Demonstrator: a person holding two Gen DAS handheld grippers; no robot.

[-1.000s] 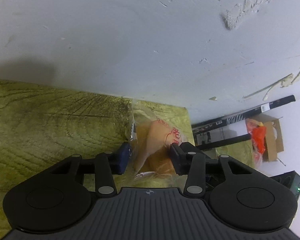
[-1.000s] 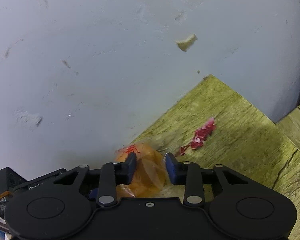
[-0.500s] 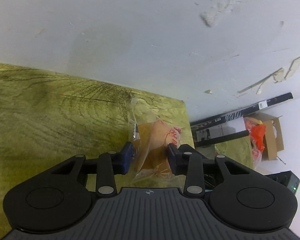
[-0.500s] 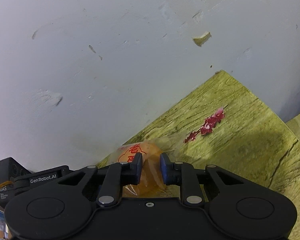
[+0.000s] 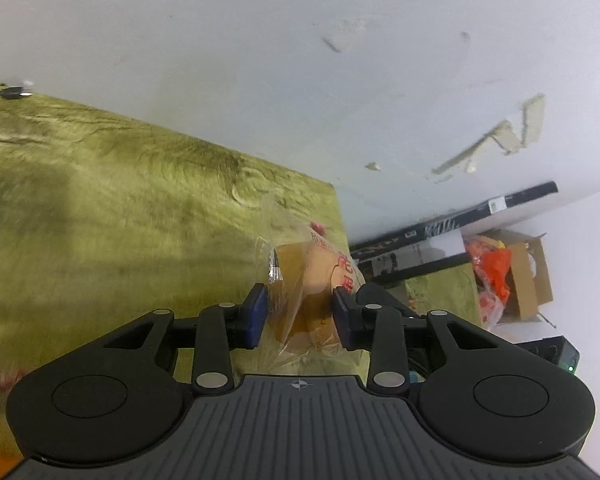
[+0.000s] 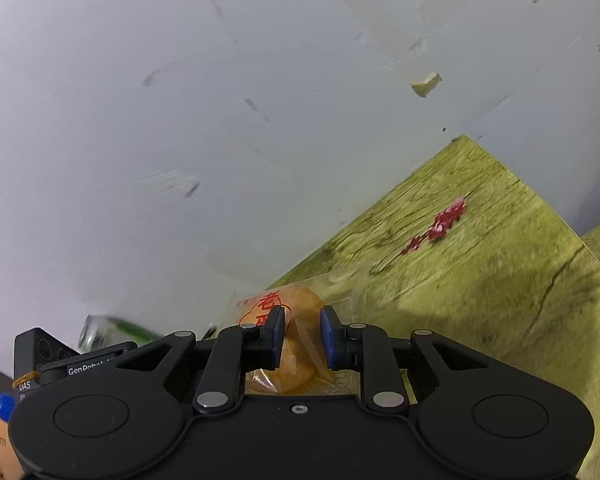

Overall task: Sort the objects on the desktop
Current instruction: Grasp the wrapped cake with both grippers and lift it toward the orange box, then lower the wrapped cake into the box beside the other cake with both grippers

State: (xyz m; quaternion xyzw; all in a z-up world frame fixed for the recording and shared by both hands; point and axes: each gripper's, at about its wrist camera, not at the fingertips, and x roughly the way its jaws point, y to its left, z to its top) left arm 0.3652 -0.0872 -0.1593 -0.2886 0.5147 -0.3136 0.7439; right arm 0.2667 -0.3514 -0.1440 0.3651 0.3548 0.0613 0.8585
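A clear plastic bag with an orange bun and red print (image 5: 314,280) sits between the fingers of my left gripper (image 5: 300,314), whose blue pads press on it; it is lifted over the right end of the wood-grain table (image 5: 120,220). My right gripper (image 6: 302,338) is shut on a second bagged orange bun with red characters (image 6: 288,308), held above the table's back edge near the white wall. A strip of red scraps (image 6: 440,226) lies on the table (image 6: 480,280) ahead of the right gripper.
A white scuffed wall (image 5: 300,60) rises behind the table. Off the right end stand black bars (image 5: 452,224) and a cardboard box with orange plastic (image 5: 508,268). A small dark object (image 5: 14,92) lies at the far left edge. A green-and-clear item (image 6: 112,330) shows left of the right gripper.
Both grippers closed tighter on their bagged buns and rose. The left view swung so more table shows; the right view drew back from the red scraps.
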